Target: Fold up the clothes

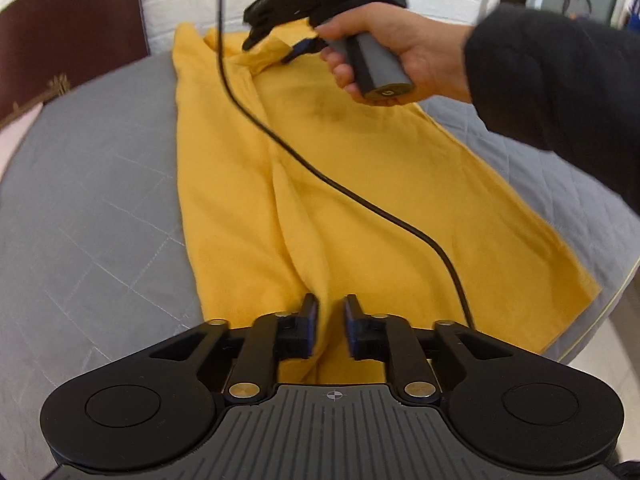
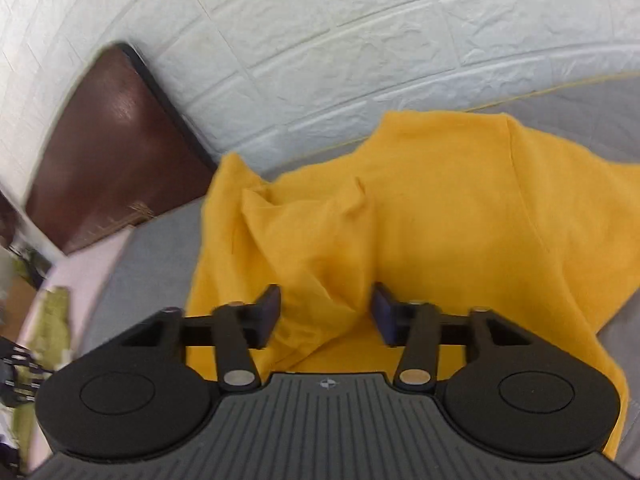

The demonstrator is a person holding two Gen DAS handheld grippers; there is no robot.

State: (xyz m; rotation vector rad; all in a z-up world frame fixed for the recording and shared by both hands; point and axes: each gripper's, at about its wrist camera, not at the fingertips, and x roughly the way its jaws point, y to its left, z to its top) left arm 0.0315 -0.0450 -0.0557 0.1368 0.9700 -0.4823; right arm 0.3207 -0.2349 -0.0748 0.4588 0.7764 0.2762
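A yellow garment (image 1: 360, 184) lies lengthwise on a grey quilted bed cover (image 1: 92, 208), partly folded along its length. My left gripper (image 1: 331, 312) is at its near hem, jaws nearly closed with a ridge of yellow cloth between them. My right gripper (image 1: 276, 46), held by a hand, is at the far end with a raised fold of cloth between its fingers. In the right wrist view the right gripper (image 2: 326, 308) has its jaws wide apart around a bunched fold of the garment (image 2: 440, 220).
A black cable (image 1: 280, 140) runs across the garment from the right gripper. A brown headboard (image 2: 108, 152) and a white brick-pattern wall (image 2: 360, 40) stand behind the bed. The bed edge (image 1: 616, 296) drops off at the right.
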